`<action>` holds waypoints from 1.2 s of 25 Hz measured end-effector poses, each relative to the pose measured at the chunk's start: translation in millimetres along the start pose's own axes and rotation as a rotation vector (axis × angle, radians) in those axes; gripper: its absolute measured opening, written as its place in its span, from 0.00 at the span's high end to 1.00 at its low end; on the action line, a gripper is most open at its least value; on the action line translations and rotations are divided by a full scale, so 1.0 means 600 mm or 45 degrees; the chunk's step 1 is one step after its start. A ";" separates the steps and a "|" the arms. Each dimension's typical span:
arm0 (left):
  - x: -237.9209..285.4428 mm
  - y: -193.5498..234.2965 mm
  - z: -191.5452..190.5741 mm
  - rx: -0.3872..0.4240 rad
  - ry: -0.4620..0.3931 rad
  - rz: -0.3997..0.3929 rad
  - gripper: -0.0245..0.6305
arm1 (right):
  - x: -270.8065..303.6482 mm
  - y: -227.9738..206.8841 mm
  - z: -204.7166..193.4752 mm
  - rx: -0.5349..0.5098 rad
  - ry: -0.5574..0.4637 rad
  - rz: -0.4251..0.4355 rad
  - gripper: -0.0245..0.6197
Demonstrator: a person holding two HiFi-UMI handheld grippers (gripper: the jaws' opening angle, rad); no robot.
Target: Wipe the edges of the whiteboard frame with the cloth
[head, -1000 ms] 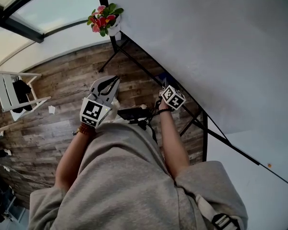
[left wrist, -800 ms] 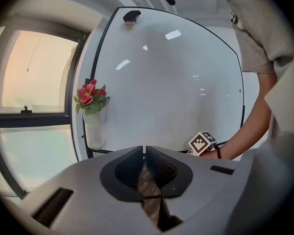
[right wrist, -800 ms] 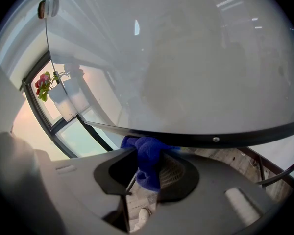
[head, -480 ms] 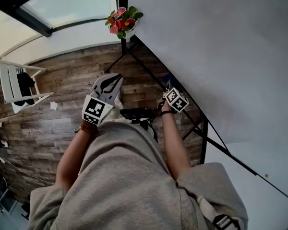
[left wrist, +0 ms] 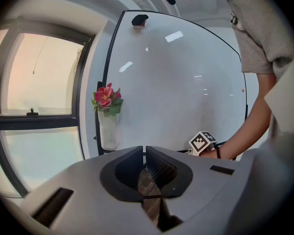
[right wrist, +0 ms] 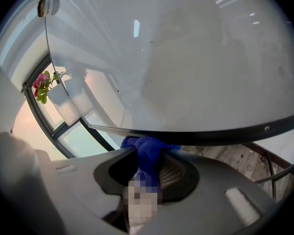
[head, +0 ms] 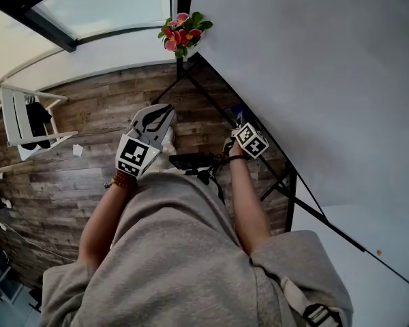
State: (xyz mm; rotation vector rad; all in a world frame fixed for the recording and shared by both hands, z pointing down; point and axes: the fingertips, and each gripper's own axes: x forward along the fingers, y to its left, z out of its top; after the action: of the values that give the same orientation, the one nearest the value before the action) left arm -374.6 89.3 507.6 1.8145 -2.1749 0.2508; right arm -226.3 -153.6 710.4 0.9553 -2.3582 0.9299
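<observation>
Flower vase (head: 181, 38) just left of whiteboard (head: 313, 80), chair (head: 15, 120) well apart, farther left

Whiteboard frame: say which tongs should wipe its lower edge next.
Right. The right tongs grip the blue cloth just under the whiteboard frame; the left tongs are shut, empty, away from it.

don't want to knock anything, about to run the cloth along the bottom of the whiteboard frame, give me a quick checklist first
1. Cloth gripped: ok. The blue cloth is bunched between the jaws of the right gripper.
2. Cloth on the frame: ok. It meets the bottom edge of the whiteboard frame.
3. Is the left gripper out of the way: ok. It is shut, empty and off the board.
4. Path toward the corner clear: cannot tell. A vase of flowers stands close beside the frame's side edge.
5. Dirt left on the edge: cannot tell.
</observation>
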 end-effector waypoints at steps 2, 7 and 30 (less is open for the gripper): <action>-0.005 0.009 -0.006 -0.004 0.006 0.008 0.92 | 0.005 0.006 -0.001 0.008 -0.003 -0.007 0.79; -0.013 0.021 -0.019 -0.009 0.023 0.001 0.92 | 0.015 0.023 0.005 0.030 -0.018 -0.015 0.79; -0.018 0.078 -0.009 -0.029 0.005 -0.013 0.92 | 0.035 0.073 0.001 -0.002 -0.012 -0.018 0.79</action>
State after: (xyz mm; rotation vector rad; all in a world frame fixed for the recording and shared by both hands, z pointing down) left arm -418.1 110.0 511.7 1.8107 -2.1567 0.2265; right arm -272.7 -139.6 704.0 0.9765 -2.3569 0.9198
